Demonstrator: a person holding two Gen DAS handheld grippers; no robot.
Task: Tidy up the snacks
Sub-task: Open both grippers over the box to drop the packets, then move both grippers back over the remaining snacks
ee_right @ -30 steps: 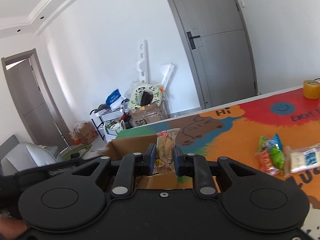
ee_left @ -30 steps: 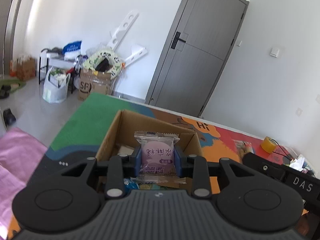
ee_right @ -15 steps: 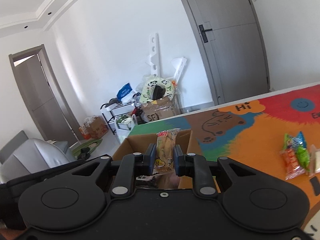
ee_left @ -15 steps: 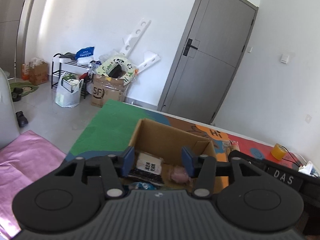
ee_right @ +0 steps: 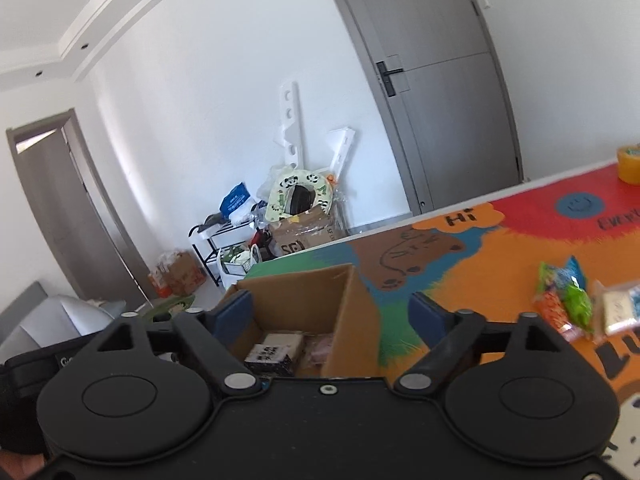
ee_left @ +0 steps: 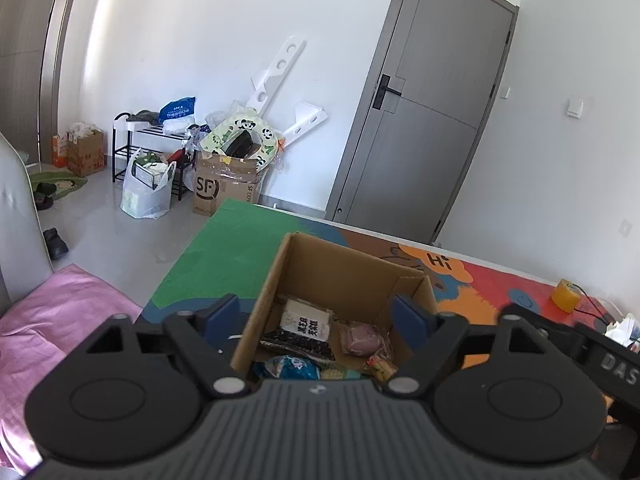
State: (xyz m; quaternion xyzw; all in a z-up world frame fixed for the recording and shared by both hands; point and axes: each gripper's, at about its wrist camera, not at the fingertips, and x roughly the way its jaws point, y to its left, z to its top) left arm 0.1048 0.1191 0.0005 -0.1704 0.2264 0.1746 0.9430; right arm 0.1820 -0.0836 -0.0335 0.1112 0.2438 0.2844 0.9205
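An open cardboard box (ee_left: pixel 340 276) (ee_right: pixel 320 292) stands on the colourful mat. Inside lie several snack packs: a white pack with black print (ee_left: pixel 306 322), a pink round pack (ee_left: pixel 362 338), a blue pack (ee_left: pixel 288 366) and a yellow pack (ee_left: pixel 382 366). My left gripper (ee_left: pixel 318 318) hovers over the box, jaws opening, nothing between them. My right gripper (ee_right: pixel 332 314) also hovers at the box, jaws opening and empty. More snack packs (ee_right: pixel 564 300) lie on the mat to the right.
A yellow tape roll (ee_left: pixel 565 300) (ee_right: pixel 629 164) sits at the table's far edge. A black device (ee_left: pixel 600 356) lies to the right of the box. Beyond the table are a grey door (ee_left: pixel 424 128), boxes and bags on the floor, and a pink cloth (ee_left: pixel 60 320) at left.
The left gripper let go of the pink pack, which now lies in the box, and spread wide. The right gripper released its yellow pack into the box and opened.
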